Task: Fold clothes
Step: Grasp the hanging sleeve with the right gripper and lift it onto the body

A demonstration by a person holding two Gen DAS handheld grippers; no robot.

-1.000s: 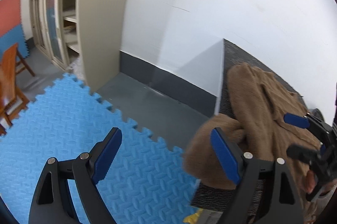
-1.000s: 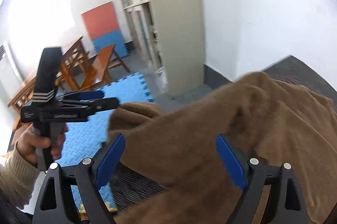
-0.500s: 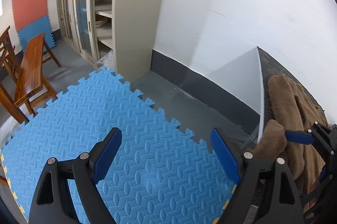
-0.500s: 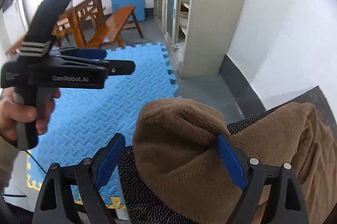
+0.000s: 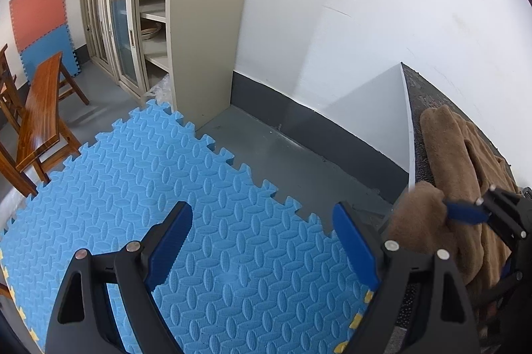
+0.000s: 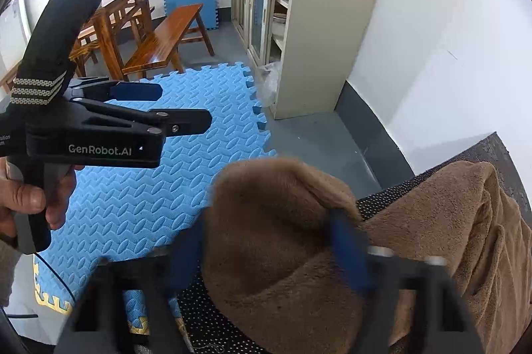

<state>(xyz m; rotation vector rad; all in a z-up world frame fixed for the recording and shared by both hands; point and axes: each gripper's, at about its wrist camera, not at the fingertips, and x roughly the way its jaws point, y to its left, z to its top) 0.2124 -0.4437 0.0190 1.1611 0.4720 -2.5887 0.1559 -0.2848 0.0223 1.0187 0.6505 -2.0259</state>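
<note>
A brown fleece garment (image 5: 449, 148) (image 6: 432, 221) lies bunched on a dark dotted table (image 5: 414, 108) (image 6: 382, 197), with one rounded fold hanging over the table's near corner. My right gripper (image 6: 266, 247) is around that fold, its jaws closing and blurred, with the fabric filling the space between the pads. In the left wrist view one of its blue pads (image 5: 465, 213) presses into the fold. My left gripper (image 5: 262, 211) (image 6: 181, 106) is open and empty, held off the table's edge over the floor, to the left of the fold.
Blue foam floor mats (image 5: 166, 187) lie below the left gripper. A beige cabinet (image 5: 199, 21) stands against the white wall. Wooden benches (image 5: 40, 108) are at the far left. A hand (image 6: 30, 197) grips the left gripper's handle.
The right gripper came down to the fold at the table's corner and its jaws narrowed around it. The left gripper swung away from the garment, out over the blue mats.
</note>
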